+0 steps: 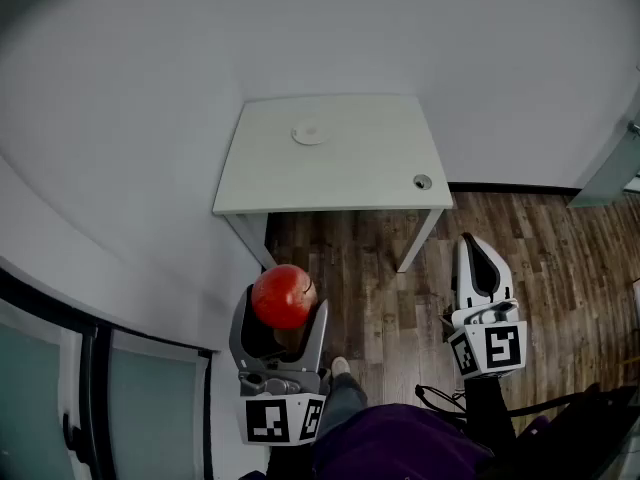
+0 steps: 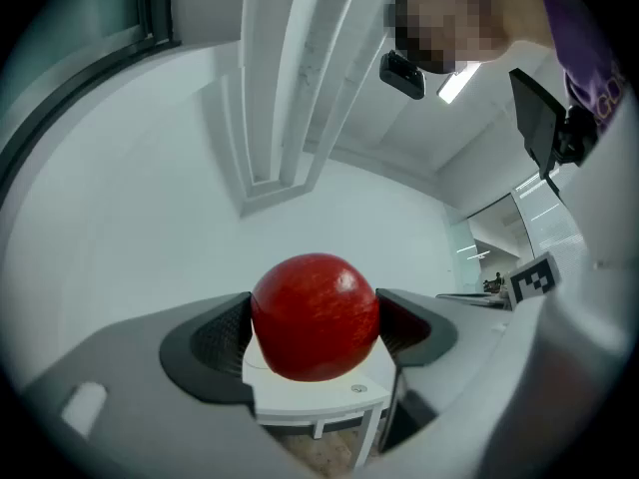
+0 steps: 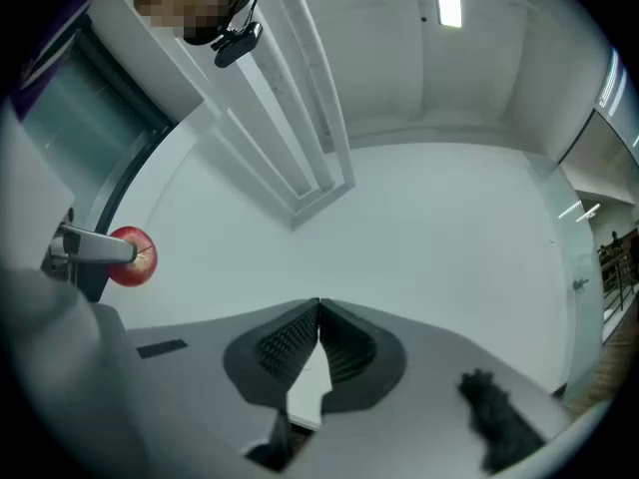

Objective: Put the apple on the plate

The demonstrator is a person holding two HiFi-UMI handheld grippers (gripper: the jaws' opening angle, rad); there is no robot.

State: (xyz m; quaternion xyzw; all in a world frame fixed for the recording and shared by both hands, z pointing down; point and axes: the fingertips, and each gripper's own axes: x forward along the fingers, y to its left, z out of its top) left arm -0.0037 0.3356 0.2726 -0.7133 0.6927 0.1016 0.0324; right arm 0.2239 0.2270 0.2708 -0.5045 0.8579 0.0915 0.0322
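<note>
White table (image 1: pixel 360 173) on wood-plank floor (image 1: pixel 540 248), back edge vs. the wall. On top: small white plate (image 1: pixel 310 133) near back edge, approx. mid-width; small grey round disc (image 1: pixel 422 181) by front right corner. The two lie well apart.

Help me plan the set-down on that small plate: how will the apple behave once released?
The apple looks round and glossy, so it will probably roll unless set down gently on the plate. It seems firm: the left gripper pinches its sides without denting it, though hard squeezing could bruise it.
</note>
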